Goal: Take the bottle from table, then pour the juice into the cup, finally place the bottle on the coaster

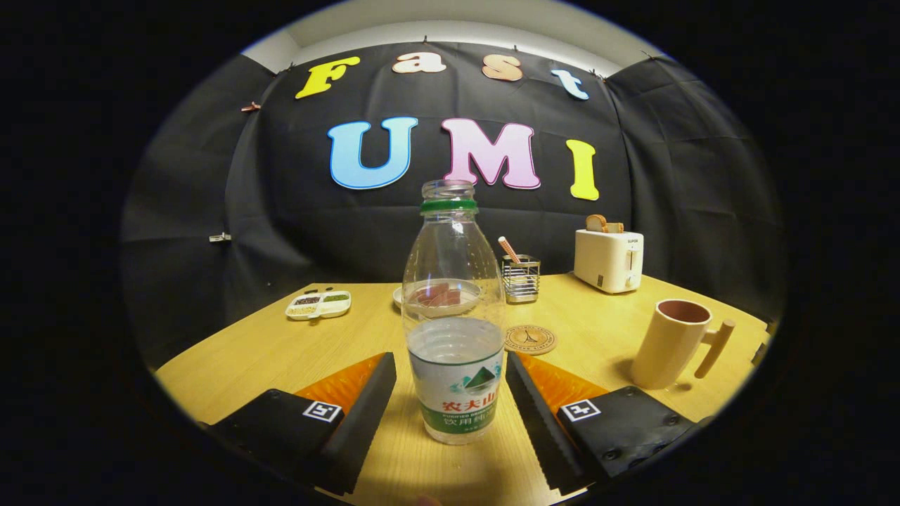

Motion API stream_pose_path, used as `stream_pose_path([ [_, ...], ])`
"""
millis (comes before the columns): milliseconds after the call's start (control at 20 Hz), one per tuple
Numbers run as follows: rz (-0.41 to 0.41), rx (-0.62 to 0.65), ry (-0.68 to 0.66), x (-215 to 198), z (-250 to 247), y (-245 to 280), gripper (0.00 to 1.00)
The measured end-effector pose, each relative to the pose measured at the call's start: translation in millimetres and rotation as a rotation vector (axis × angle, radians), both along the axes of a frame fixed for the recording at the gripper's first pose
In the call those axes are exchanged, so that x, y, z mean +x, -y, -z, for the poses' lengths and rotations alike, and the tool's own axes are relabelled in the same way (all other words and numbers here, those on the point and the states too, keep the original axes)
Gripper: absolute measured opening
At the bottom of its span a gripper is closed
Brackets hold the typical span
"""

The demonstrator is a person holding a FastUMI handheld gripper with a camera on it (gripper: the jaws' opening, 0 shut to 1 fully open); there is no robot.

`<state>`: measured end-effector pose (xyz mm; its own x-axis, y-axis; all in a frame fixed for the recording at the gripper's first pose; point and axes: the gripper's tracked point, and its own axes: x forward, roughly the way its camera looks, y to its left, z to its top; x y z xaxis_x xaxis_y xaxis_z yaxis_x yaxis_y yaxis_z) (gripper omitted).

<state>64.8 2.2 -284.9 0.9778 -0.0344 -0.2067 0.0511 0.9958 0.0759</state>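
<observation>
Between the spread fingers of the gripper [450, 393] stands the bottle [453, 316] — uncapped, untouched; coaster [530, 339] beyond, cup [671, 343] right.

The clear plastic bottle [453, 316], standing at the frame's centre between the spread fingers of the gripper [450, 393], has a green neck ring and a white label with a green band and red characters. To its right lies a round tan coaster [530, 339] printed with a dark tower motif. At far right stands a cream mug [676, 344] with a brown interior. The table [267, 351] is light yellow wood grain. Upper right, the toaster [609, 260] is cream white.
</observation>
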Motion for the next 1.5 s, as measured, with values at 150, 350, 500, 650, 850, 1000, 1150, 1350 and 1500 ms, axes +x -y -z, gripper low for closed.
stream_pose_path([
  [150, -0.014, -0.006, -0.002, 10.5, 6.8, -0.9, 0.97],
  [350, -0.018, -0.010, -0.028, 10.5, 4.8, 4.6, 0.75],
  [500, -0.027, 0.041, -0.091, 5.4, 2.9, 0.6, 0.73],
  [650, -0.024, 0.170, -0.088, -1.5, -24.0, -4.7, 0.73],
  [850, 0.047, 0.437, -0.012, -1.6, -64.0, 2.8, 0.73],
  [1000, 0.092, 0.605, -0.010, 2.3, -73.7, 16.9, 0.73],
  [1150, 0.135, 0.746, -0.027, 5.9, -70.2, 35.7, 0.73],
  [1350, 0.220, 0.871, -0.007, 12.2, -63.2, 71.3, 0.73],
  [1500, 0.266, 0.985, -0.005, 18.2, -52.6, 83.7, 0.73],
])
